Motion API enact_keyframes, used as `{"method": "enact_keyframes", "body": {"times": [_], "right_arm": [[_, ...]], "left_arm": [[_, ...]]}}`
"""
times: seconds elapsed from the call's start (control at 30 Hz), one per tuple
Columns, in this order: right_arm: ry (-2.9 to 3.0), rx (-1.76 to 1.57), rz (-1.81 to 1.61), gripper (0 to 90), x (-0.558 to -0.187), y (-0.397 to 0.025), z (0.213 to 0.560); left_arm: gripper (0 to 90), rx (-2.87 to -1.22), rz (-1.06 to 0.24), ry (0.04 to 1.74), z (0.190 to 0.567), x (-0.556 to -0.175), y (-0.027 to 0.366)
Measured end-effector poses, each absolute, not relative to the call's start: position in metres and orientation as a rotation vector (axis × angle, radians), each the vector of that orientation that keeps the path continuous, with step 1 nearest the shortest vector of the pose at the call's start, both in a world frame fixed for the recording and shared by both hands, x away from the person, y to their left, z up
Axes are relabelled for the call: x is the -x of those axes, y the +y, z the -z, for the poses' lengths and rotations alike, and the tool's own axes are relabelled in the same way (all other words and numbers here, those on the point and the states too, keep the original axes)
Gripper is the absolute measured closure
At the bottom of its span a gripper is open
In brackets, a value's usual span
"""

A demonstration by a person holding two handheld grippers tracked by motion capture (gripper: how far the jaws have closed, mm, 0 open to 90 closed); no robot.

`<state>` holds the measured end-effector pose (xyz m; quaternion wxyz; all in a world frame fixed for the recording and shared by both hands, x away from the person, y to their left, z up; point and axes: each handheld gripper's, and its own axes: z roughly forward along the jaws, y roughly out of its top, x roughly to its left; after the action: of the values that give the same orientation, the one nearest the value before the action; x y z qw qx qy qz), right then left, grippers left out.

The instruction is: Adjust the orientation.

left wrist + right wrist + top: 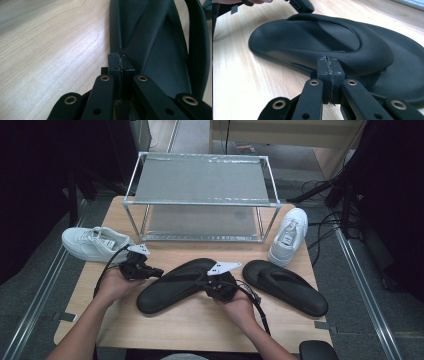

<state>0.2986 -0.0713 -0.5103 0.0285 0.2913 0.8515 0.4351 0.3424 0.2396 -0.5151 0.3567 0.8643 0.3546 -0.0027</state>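
A black slipper (175,285) lies slantwise across the middle of the wooden table (190,325), sole down, with both grippers drawn up against it. The left gripper (152,271) sits at the slipper's upper edge, on the person's left, and in the left gripper view its jaws are pressed flat together with nothing between them, their tips just at the slipper's rim (113,37). The right gripper (206,284) rests against the slipper's strap side near its middle; the right gripper view shows its jaws likewise closed tight on nothing, with the broad strap (352,47) bulging just ahead of the tips (whether they actually touch it I cannot tell). A second black slipper (285,286) lies just to the right, close to the first but apart from it. Behind them stands a two-tier metal rack (200,195), both shelves bare, taking up most of the far half of the table. A white sneaker (95,242) lies on its side at the table's left edge, near the left hand (114,284), and another white sneaker (288,236) sits at the rack's right front corner, toe toward the person. Cables trail from both grippers across the wood, the right one looping past the right hand (240,307).
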Motion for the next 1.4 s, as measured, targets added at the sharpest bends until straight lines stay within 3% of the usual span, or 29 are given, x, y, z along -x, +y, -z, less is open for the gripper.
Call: {"method": "enact_keyframes", "body": {"times": [0.53,1.4], "right_arm": [[2.611,-0.962,-1.326,90.0,-0.31,-0.073,0.508],[2.53,-1.062,-1.306,90.0,-0.331,-0.082,0.508]], "left_arm": [[90.0,-2.254,0.031,0.891,0.515,-0.322,0.236],[89.9,-2.307,0.162,0.775,0.515,-0.292,0.196]]}}
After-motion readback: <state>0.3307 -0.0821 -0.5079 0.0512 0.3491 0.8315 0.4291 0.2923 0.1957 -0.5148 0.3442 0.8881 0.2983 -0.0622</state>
